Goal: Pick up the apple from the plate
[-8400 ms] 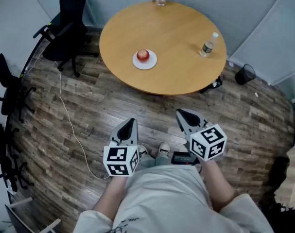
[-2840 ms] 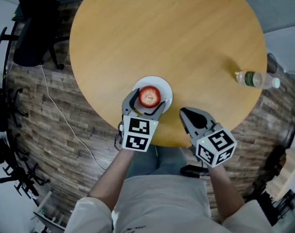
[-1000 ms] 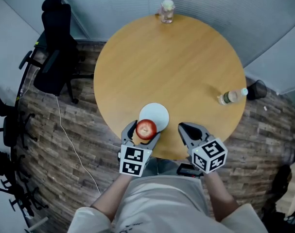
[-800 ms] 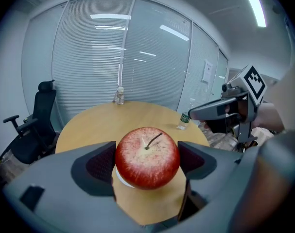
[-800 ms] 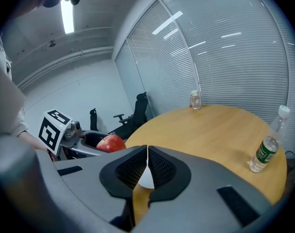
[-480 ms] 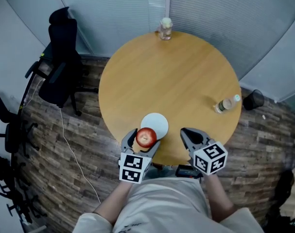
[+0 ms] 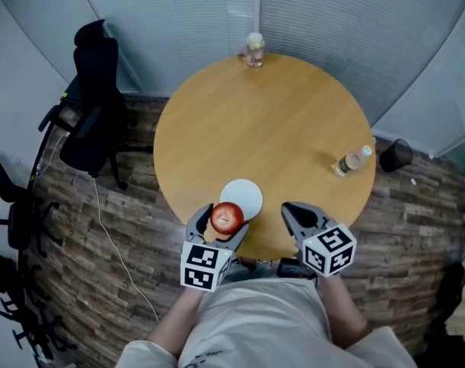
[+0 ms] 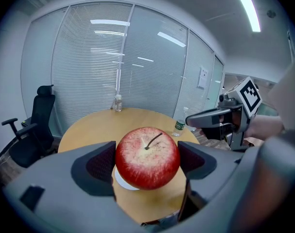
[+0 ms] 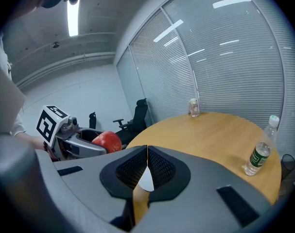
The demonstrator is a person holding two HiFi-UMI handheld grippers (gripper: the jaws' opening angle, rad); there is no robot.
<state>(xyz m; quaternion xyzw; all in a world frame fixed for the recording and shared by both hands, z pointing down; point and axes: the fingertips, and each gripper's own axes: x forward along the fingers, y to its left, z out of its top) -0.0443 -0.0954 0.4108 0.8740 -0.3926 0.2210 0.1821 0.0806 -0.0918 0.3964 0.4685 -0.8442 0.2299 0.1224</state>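
A red apple (image 7: 227,218) (image 8: 147,157) sits clamped between the jaws of my left gripper (image 7: 217,219) (image 8: 147,160), lifted clear of the table near its front edge. The white plate (image 7: 241,197) (image 8: 125,181) lies bare on the round wooden table (image 7: 270,121), just beyond the apple. My right gripper (image 7: 296,215) (image 9: 147,165) hovers shut over the table's near edge, right of the plate, its pads together with nothing between them. In the right gripper view the apple (image 9: 107,141) shows at left inside the left gripper.
A plastic water bottle (image 7: 351,161) (image 9: 259,154) stands at the table's right edge. A small glass jar (image 7: 253,50) stands at the far edge. A black office chair (image 7: 90,106) is left of the table, a dark bin (image 7: 395,155) to the right. A cable (image 7: 106,228) trails across the wood floor.
The left gripper closed on the apple at the plate, then lifted it off and drew it back toward the table's near edge. The plate is left bare. The right gripper has stayed shut.
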